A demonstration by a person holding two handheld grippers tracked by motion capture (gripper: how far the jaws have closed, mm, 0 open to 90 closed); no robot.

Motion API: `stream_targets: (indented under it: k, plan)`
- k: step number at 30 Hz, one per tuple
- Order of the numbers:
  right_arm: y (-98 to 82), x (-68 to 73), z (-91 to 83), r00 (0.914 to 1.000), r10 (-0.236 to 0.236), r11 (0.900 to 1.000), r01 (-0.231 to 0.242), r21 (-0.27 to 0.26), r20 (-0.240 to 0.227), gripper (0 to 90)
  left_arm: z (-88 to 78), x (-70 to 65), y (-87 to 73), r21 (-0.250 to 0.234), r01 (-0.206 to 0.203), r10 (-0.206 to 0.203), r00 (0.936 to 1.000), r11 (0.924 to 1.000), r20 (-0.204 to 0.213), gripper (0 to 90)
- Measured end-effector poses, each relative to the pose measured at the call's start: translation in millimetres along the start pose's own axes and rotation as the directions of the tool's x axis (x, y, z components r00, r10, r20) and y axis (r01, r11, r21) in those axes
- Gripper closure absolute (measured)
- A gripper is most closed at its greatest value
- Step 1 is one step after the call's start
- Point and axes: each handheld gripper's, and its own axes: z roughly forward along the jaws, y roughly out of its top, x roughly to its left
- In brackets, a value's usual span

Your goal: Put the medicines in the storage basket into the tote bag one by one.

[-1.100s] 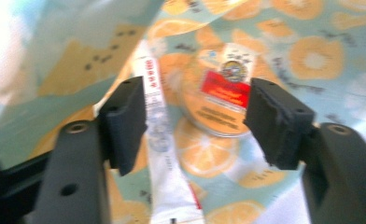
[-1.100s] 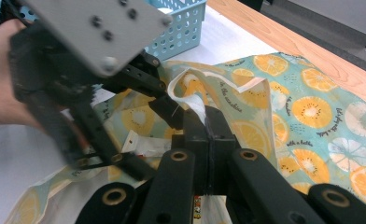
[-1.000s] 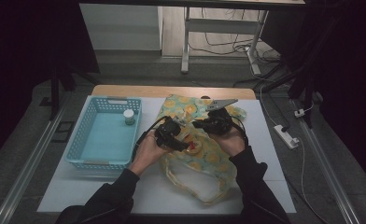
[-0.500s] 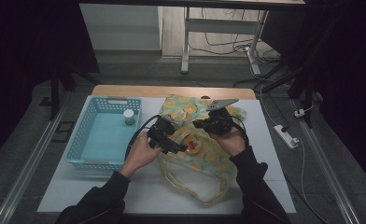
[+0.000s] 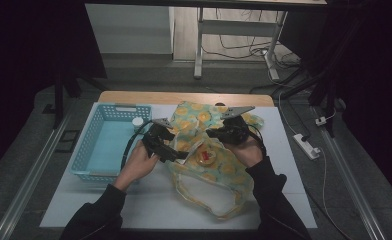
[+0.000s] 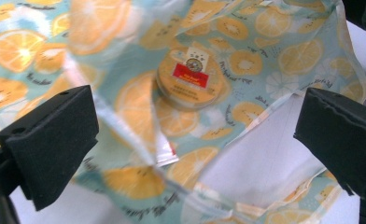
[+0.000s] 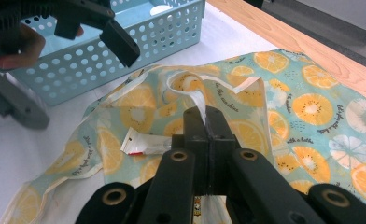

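The round tin (image 6: 188, 80) is lying inside the orange-print bag (image 5: 219, 165) on the tabletop, straight ahead of the left hand-held gripper (image 5: 176, 155), whose jaws have just been opening with nothing between them. The right hand-held gripper (image 5: 215, 134) is pinching the bag's handle (image 7: 197, 95) beyond the tin.

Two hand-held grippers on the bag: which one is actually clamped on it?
The right hand-held gripper: its jaws are shut on the bag's white handle strap. The left hand-held gripper has just been opening; its pads stand wide apart over the bag, pressing nothing.

Your left gripper (image 5: 176, 151): jaws spread wide, just been opening, nothing pinched. Your right gripper (image 5: 211, 133): jaws pressed together.
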Motion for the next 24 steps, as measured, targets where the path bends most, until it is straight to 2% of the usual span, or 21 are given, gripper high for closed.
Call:
stream_targets:
  k: [6,12,22,24]
  plan:
    - [-0.1,-0.2,-0.3,1.0000,0.001,1.000,-0.001,0.000,0.002,89.2,-13.8,9.8,-7.2,-0.005,-0.001,0.001,0.9991,1.0000,-0.042,0.0]
    - [-0.2,-0.3,-0.3,1.0000,0.001,1.000,-0.001,0.002,0.002,89.2,-27.9,20.9,-14.3,-0.013,0.014,-0.015,0.9948,0.9998,-0.100,0.0]
    - [-0.2,-0.2,-0.3,1.0000,0.001,1.000,-0.001,0.003,0.003,89.2,-48.8,41.1,-25.8,-0.048,0.063,-0.071,0.9805,0.9968,-0.183,0.0]
    - [-0.2,-0.1,-0.2,1.0000,0.001,1.000,-0.001,0.002,0.002,89.2,-51.2,44.9,-28.1,-0.042,0.072,-0.079,0.9772,0.9965,-0.197,0.0]
